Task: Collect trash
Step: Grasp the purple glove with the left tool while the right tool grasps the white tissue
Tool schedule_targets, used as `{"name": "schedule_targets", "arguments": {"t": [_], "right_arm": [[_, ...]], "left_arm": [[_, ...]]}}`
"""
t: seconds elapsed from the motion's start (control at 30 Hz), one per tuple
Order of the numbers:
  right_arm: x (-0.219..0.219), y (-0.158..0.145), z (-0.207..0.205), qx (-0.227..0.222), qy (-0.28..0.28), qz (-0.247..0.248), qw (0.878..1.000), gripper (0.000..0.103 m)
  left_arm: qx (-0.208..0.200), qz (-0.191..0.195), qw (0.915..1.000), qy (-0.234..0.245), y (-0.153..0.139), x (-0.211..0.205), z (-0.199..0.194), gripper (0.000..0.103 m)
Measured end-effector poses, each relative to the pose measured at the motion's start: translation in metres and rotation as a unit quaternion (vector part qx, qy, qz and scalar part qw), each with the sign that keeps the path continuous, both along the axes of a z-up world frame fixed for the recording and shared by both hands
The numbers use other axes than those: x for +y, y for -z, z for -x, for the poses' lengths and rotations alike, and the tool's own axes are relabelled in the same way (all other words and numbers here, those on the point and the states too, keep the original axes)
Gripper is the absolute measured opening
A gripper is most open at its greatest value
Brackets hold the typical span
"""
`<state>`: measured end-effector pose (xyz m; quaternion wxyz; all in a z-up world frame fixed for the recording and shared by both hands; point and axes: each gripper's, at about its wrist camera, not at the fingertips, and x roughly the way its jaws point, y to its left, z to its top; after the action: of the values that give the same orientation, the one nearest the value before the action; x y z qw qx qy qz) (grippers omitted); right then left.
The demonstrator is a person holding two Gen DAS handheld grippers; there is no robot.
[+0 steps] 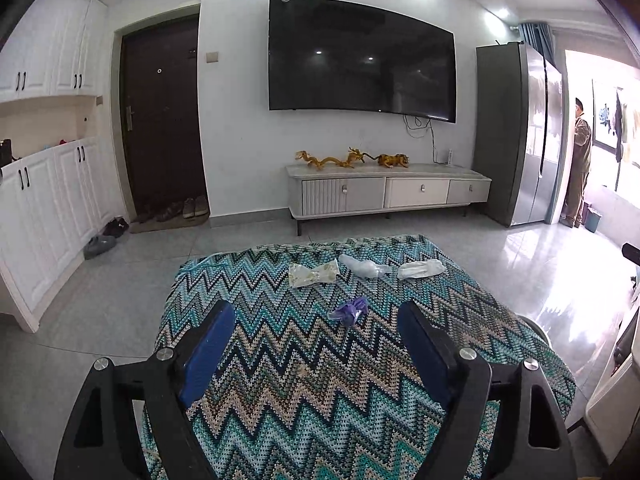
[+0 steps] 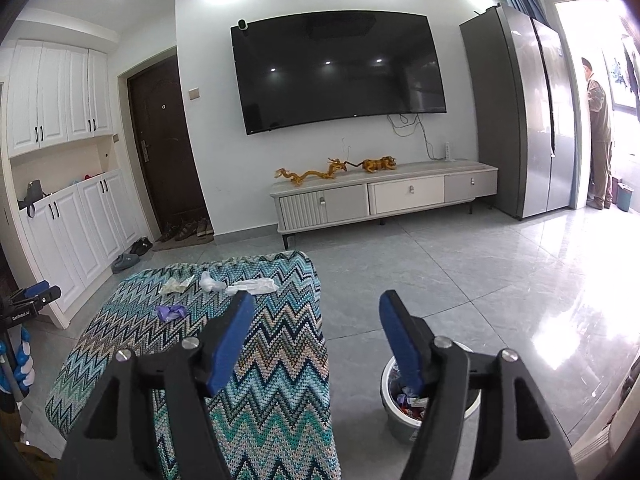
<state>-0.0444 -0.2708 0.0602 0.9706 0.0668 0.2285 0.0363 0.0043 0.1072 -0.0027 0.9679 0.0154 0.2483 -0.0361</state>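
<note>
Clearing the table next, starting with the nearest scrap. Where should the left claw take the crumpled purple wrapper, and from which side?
Probably grip the purple wrapper across its bunched middle, coming down from above and the near side. It lies as a low crumpled wad on the zigzag cloth, apart from the other scraps and just ahead of the open, empty left claw.

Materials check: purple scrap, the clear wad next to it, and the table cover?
Purple scrap: looks like thin plastic film, crumpled, slightly glossy.
Clear wad: translucent plastic wrap or bag, twisted, whitish sheen; could hold something.
Table cover: knitted or woven fabric, matte, zigzag stitches visible, draping over the edges.
</note>
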Motion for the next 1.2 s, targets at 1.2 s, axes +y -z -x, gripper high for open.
{"name": "schedule_targets", "arguments": {"t": [1.2], "right_arm": [[0.163,0.165,-0.352,0.189,-0.287,0.116,0.932,0.064]], "left_arm": [[0.213,0.008,0.9633,0.163,0.159,-0.04,-0.228,0.061]]}}
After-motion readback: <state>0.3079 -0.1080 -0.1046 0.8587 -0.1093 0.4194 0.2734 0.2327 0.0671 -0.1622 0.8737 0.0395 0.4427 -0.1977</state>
